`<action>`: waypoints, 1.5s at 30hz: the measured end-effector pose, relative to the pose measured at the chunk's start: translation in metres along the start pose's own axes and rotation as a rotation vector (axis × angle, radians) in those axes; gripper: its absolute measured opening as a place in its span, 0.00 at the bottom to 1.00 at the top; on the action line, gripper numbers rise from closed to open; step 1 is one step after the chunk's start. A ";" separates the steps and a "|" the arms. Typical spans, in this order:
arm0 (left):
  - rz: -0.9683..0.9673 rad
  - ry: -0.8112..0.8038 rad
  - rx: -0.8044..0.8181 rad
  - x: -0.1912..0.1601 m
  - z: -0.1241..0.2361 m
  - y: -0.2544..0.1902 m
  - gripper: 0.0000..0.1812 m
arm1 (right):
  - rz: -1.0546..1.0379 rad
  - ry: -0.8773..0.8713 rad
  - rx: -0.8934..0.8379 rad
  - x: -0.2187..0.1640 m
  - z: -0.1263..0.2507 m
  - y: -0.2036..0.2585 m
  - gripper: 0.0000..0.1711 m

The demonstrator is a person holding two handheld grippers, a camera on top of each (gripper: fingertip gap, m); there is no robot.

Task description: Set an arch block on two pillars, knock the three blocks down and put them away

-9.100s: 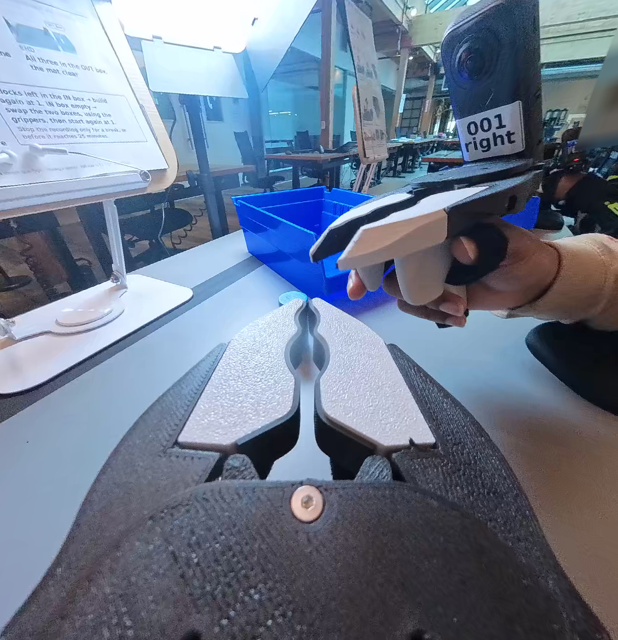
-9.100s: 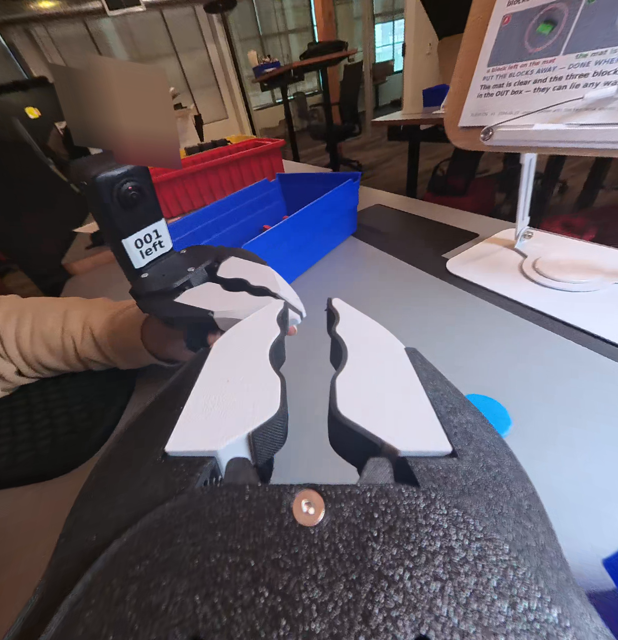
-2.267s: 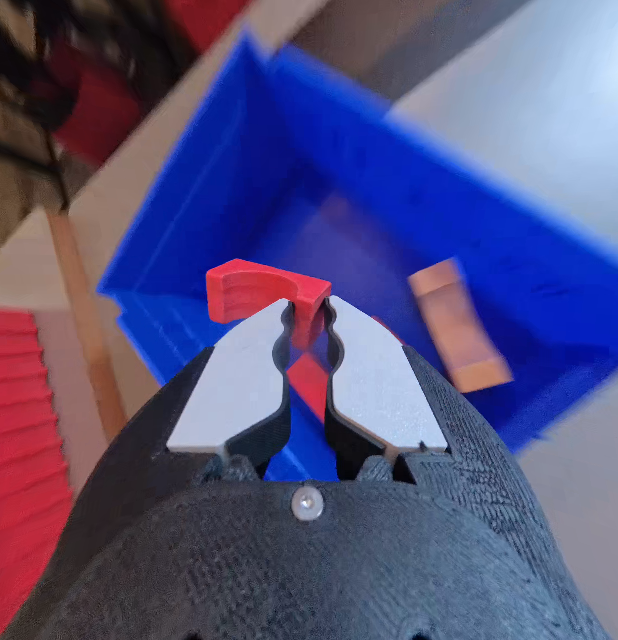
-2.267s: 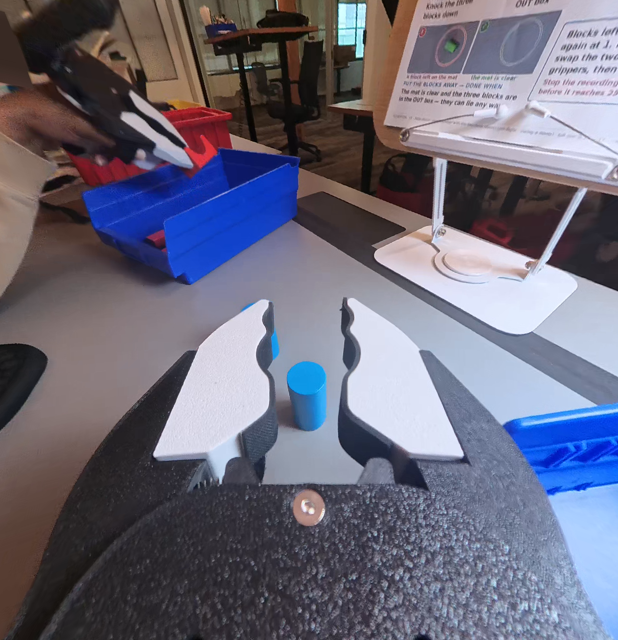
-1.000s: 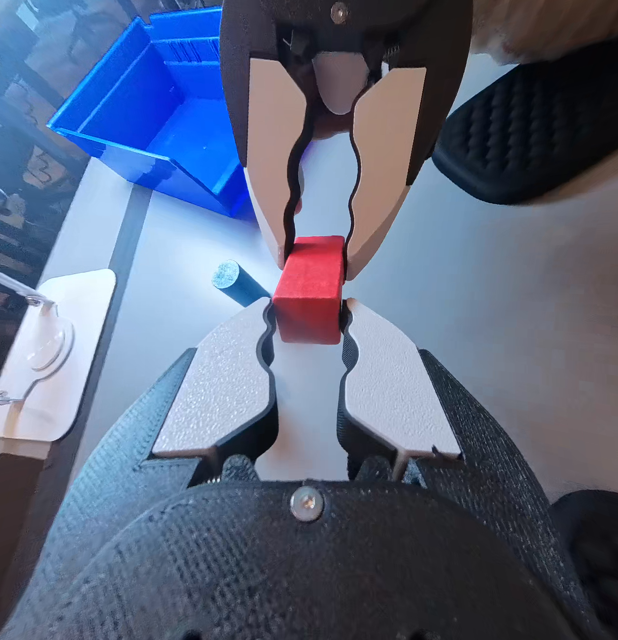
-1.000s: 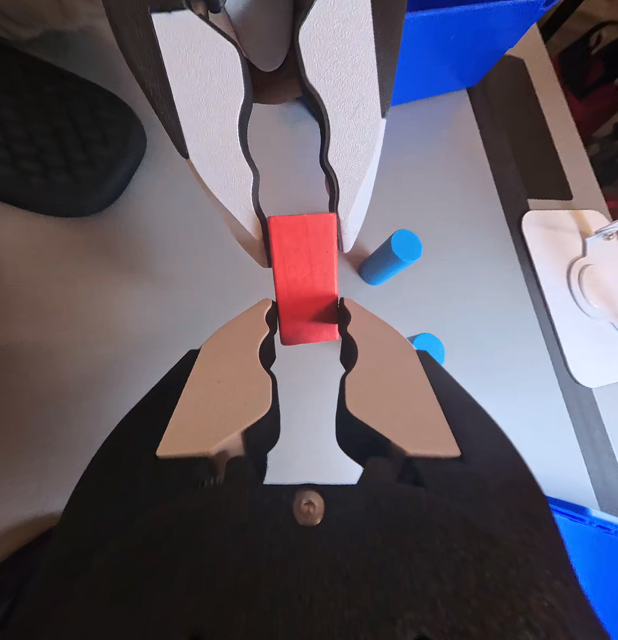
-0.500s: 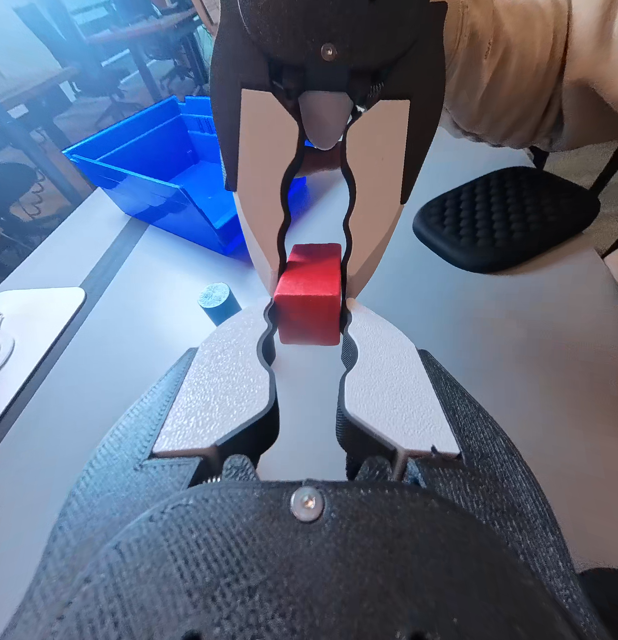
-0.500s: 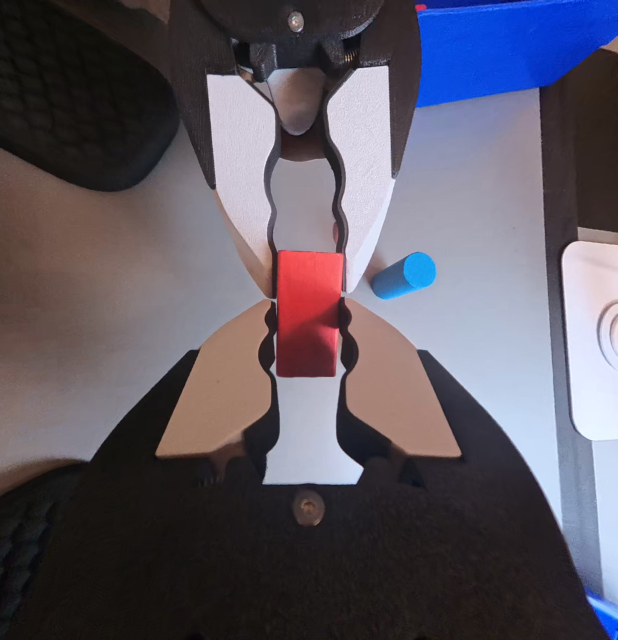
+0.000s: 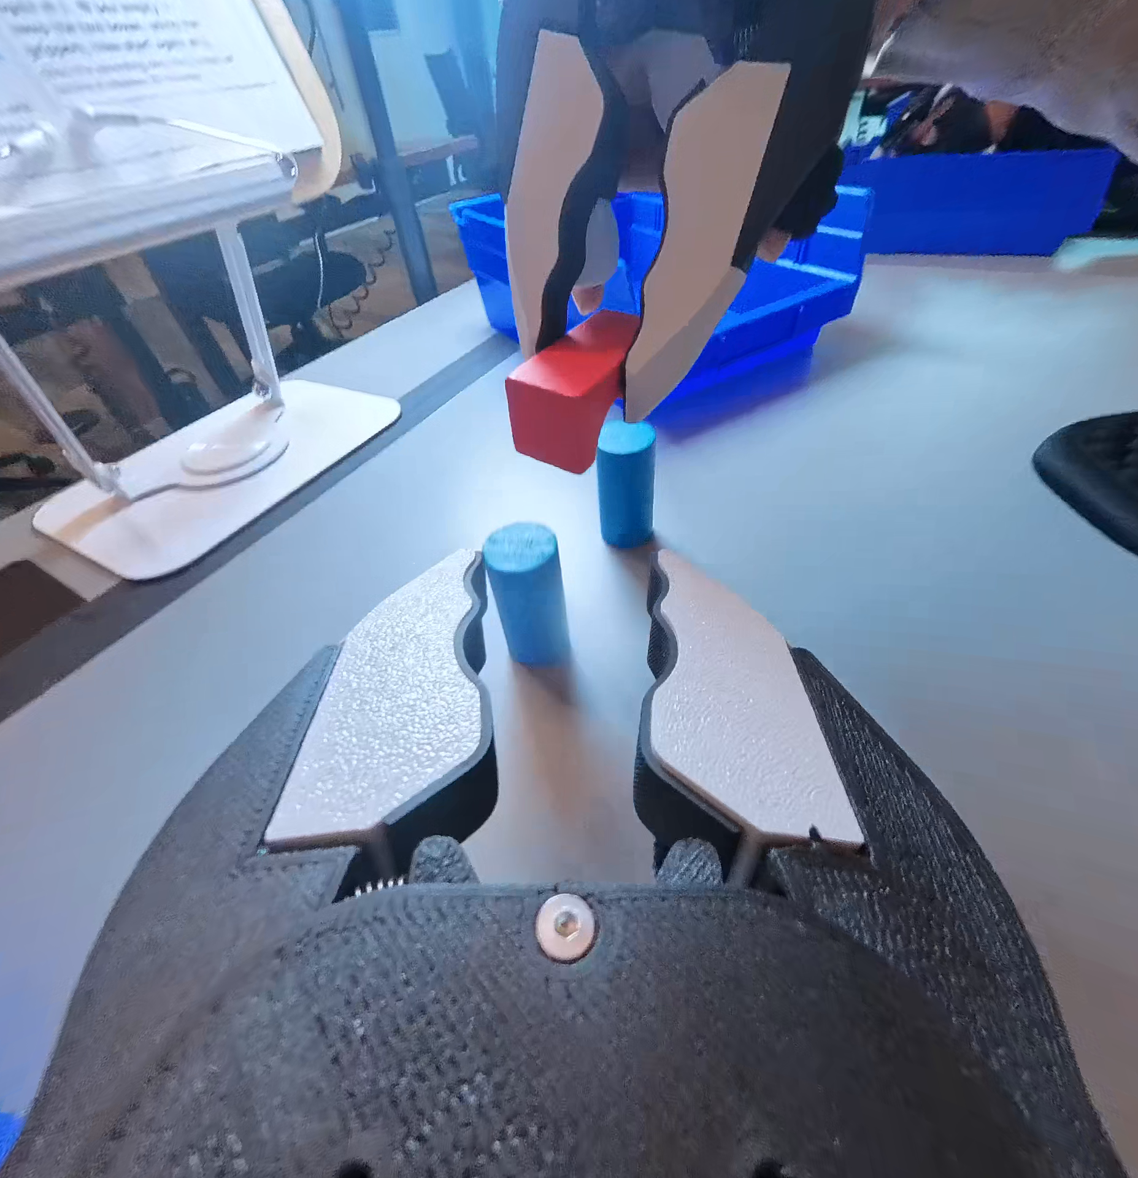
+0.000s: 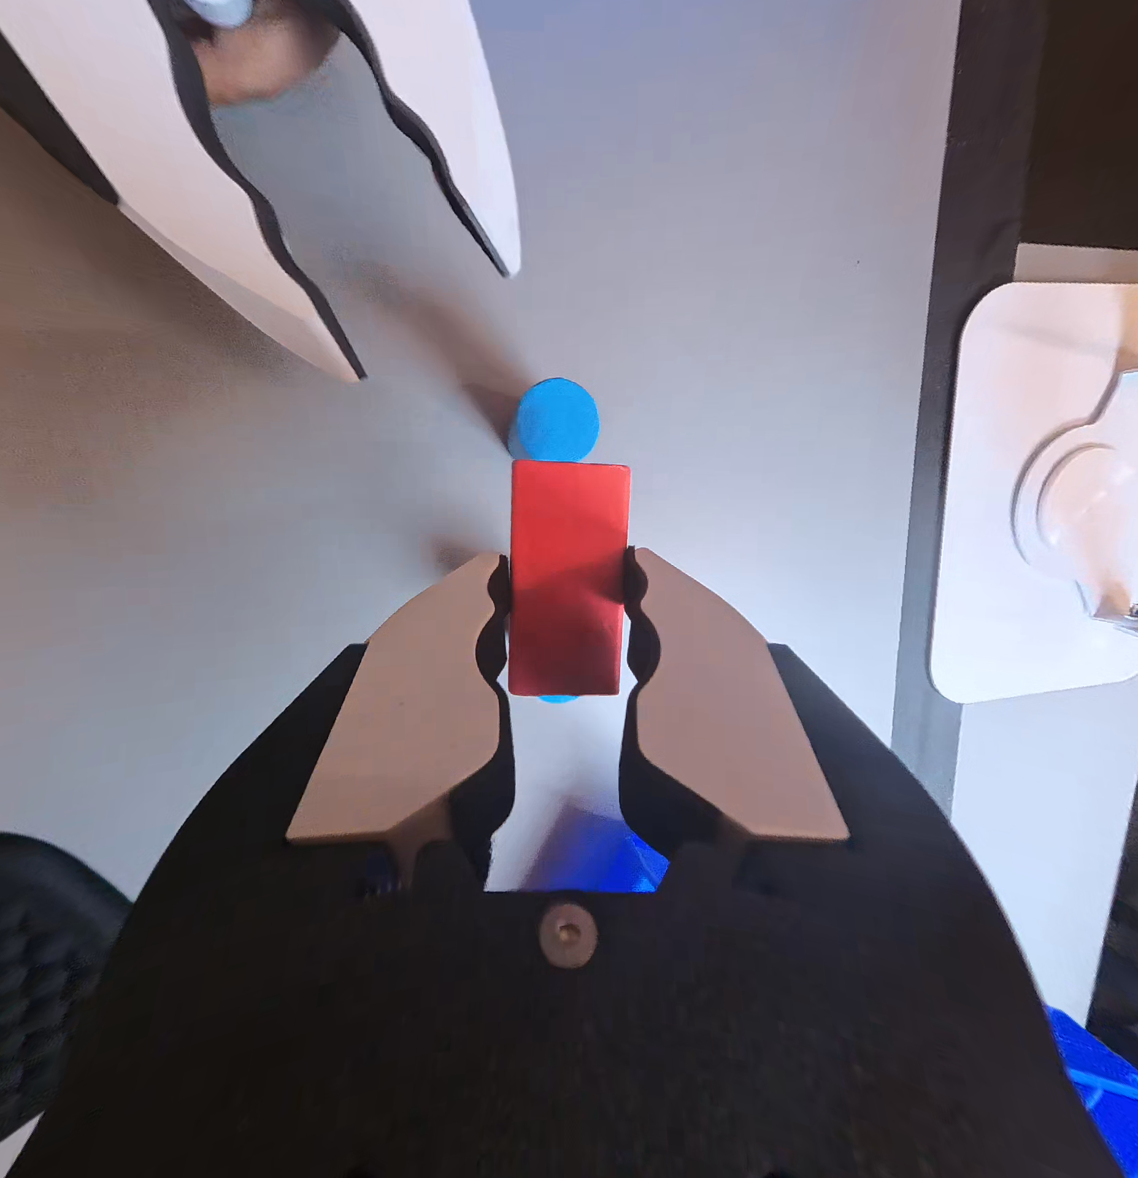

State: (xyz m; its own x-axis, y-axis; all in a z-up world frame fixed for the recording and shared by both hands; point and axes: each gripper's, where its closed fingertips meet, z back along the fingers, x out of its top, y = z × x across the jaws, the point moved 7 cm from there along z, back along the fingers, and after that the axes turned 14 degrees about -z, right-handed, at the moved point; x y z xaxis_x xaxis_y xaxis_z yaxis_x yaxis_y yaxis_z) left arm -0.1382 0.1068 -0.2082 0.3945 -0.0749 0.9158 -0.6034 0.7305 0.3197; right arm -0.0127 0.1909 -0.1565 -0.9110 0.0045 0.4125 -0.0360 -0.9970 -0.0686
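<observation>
- Right gripper (image 10: 566, 567) clamps the red arch (image 10: 566, 574), held tilted just above two upright blue pillars (image 9: 526, 599) (image 9: 626, 481).
- Left gripper (image 9: 566, 586) gapes wide, empty, beside the nearer pillar.

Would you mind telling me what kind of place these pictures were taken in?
Most likely an open-plan office or lab set up for recording block-stacking trials. A grey desk carries a blue bin and a stand holding a printed instruction sheet, with office chairs on the floor behind.
</observation>
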 end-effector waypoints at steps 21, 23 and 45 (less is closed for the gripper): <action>-0.038 0.124 -0.001 -0.026 -0.007 -0.013 0.26 | -0.023 -0.047 0.029 -0.010 -0.027 -0.013 0.20; -0.033 0.135 0.003 -0.027 -0.008 -0.013 0.26 | -0.024 -0.055 0.029 -0.009 -0.027 -0.013 0.20; 0.019 0.287 -0.021 -0.035 -0.043 0.002 0.26 | -0.017 -0.174 0.045 -0.008 -0.006 -0.007 0.20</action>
State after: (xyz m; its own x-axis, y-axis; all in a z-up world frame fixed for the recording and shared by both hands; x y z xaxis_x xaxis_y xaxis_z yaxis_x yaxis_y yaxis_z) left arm -0.1233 0.1404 -0.2496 0.5652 0.1320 0.8143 -0.5992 0.7441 0.2953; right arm -0.0076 0.1987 -0.1652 -0.8255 0.0114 0.5642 -0.0282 -0.9994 -0.0210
